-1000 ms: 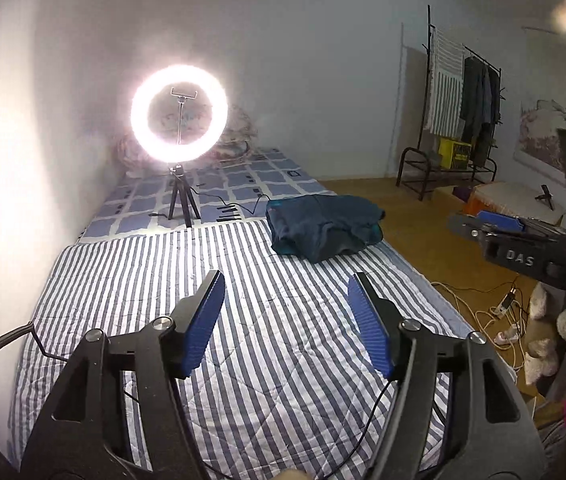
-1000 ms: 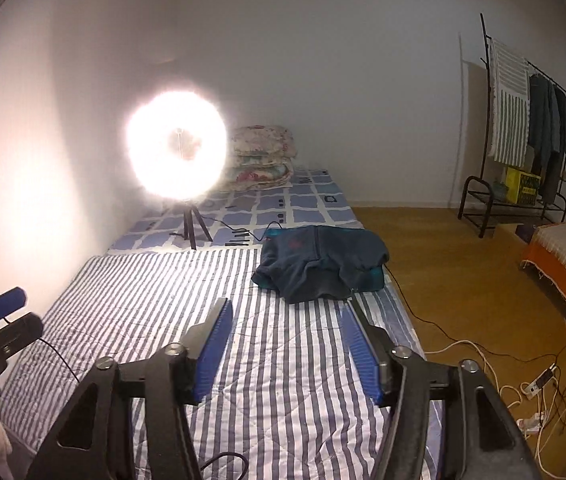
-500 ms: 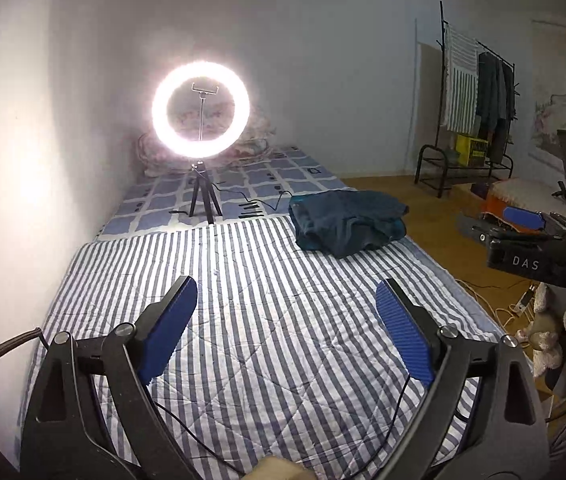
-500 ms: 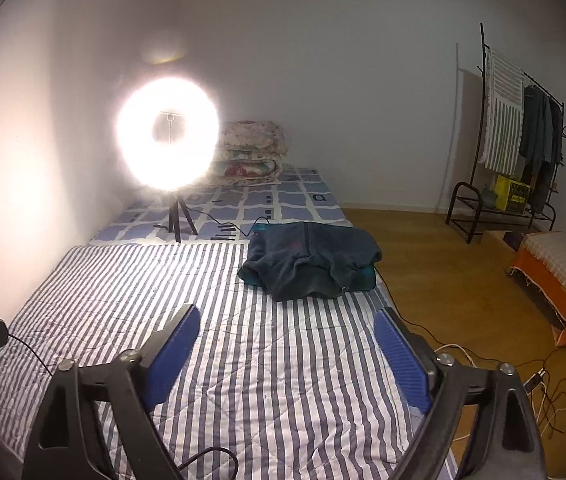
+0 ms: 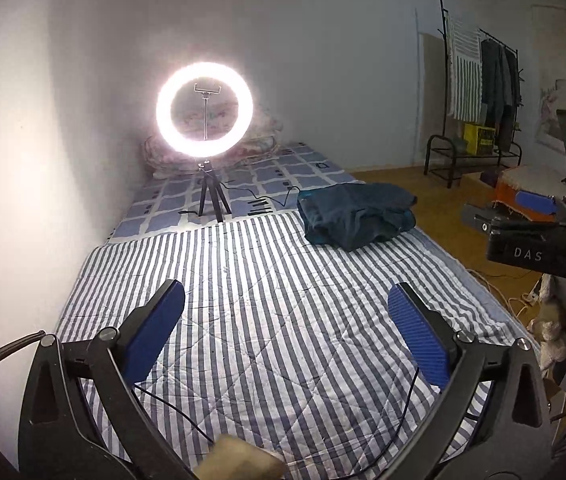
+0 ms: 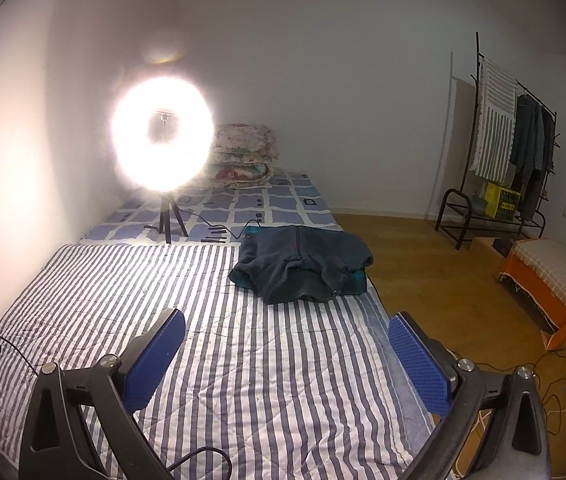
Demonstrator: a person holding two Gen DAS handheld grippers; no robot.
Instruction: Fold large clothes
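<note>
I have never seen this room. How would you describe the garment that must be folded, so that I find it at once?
Start at the bed with the striped quilt. On its far right edge, before the ring light, lies the dark blue garment in a crumpled heap. Nothing else loose lies on the stripes; the other clothes hang on the rack.
</note>
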